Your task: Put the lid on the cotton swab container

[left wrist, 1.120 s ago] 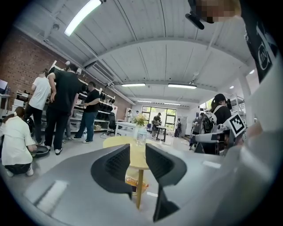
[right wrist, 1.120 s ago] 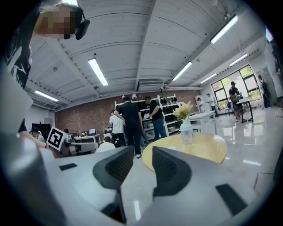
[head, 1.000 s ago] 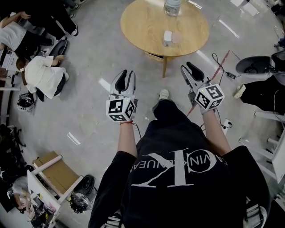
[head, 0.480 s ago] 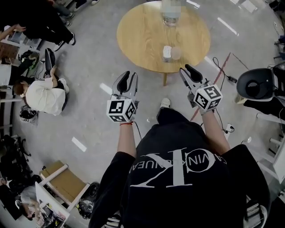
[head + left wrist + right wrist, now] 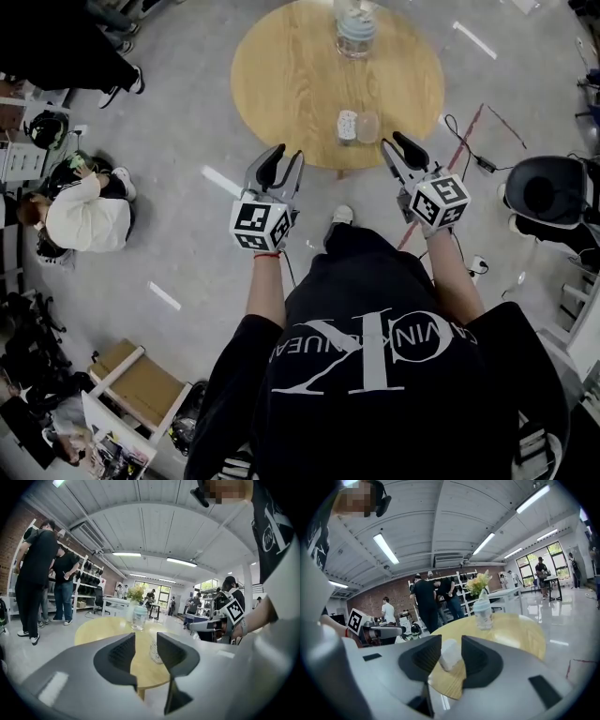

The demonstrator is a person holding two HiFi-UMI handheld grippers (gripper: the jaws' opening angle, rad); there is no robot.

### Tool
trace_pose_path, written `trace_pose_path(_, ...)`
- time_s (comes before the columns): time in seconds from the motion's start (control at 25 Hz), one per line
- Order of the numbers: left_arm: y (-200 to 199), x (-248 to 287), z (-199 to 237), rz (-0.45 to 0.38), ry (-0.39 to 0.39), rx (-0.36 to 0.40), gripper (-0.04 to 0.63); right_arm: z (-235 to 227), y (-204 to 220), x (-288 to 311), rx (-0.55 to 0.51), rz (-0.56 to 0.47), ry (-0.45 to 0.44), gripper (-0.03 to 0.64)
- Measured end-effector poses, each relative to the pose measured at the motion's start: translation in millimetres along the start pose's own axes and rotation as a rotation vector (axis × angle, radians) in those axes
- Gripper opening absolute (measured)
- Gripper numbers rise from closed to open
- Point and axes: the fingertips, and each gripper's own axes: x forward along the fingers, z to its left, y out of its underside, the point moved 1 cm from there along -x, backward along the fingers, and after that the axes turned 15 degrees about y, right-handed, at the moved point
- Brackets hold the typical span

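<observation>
On the near part of the round wooden table (image 5: 281,66) stands the small white cotton swab container (image 5: 347,127), with its clear round lid (image 5: 368,127) lying just to its right. My left gripper (image 5: 284,157) hovers at the table's near edge, left of the container. Its jaws have just been opening and hold nothing. My right gripper (image 5: 397,143) hangs open and empty at the edge, right of the lid. In the left gripper view the container (image 5: 153,651) shows far off through the gap of the left gripper (image 5: 146,651). The right gripper (image 5: 444,660) frames the container (image 5: 450,654) the same way.
A glass jar with flowers (image 5: 356,33) stands at the table's far side. Several people are at the left, one crouching (image 5: 84,211). A black chair (image 5: 553,192) is at the right, and a cardboard box (image 5: 131,375) at lower left.
Both grippers have moved forward to the table's near edge, and the table has come closer in the head view. The left jaws stand slightly wider apart.
</observation>
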Motion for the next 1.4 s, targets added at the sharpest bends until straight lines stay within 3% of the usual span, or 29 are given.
trace_pose_path(0.48,26,76,2,0.169,0.173,0.016,0.221,-36,29,39,-0.048,0.151,0.016,0.097)
trace_pose_path(0.72,52,105,-8,0.302,0.301,0.039,0.242,-35,40,54,-0.070,0.221,-0.052,0.097)
trace_pose_path(1.04,59,118,-14,0.342,0.347,0.050,0.242,-27,26,52,-0.026,0.183,-0.151,0.095)
trace_pose_path(1.28,73,121,-18,0.417,0.389,0.087,0.244,-10,17,52,-0.022,0.163,-0.215,0.094)
trace_pose_path(1.4,71,126,-14,0.422,0.398,0.087,0.307,-3,14,56,-0.018,0.158,-0.226,0.094)
